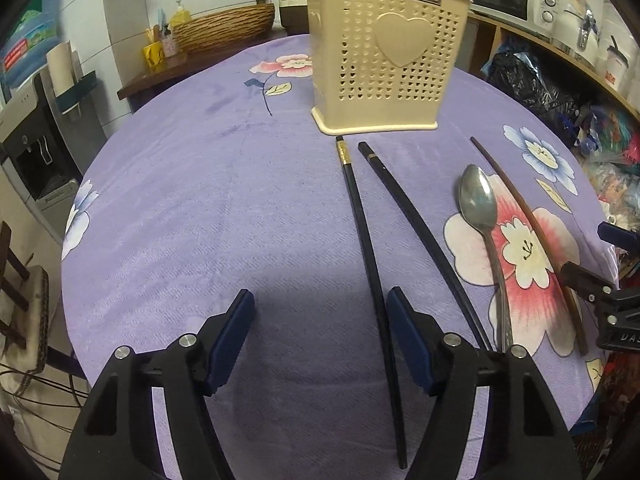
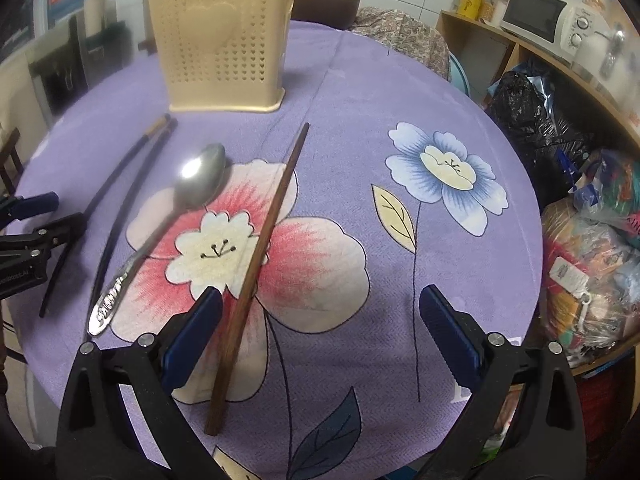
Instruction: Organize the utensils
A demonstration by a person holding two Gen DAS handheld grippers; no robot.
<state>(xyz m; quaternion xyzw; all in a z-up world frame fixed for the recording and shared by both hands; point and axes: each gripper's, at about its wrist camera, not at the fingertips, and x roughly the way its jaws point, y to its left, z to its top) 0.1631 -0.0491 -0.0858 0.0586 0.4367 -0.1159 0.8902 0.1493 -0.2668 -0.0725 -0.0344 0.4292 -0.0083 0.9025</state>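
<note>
Left gripper (image 1: 320, 320) spread wide, empty; right gripper (image 2: 320, 320) likewise. Brown wooden chopstick (image 2: 260, 256) between right fingers. Two black chopsticks (image 1: 368, 256) beside left's right finger; steel spoon (image 1: 478, 204) between them. Beige perforated plastic holder (image 1: 384, 64) beyond, on purple floral cloth (image 1: 200, 200).

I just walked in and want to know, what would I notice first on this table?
Probably the big pink flower printed on the purple tablecloth, with a shiny spoon and a brown chopstick lying across it. Behind them stands a cream holder with a heart on its front, and two black chopsticks lie side by side before it.
</note>
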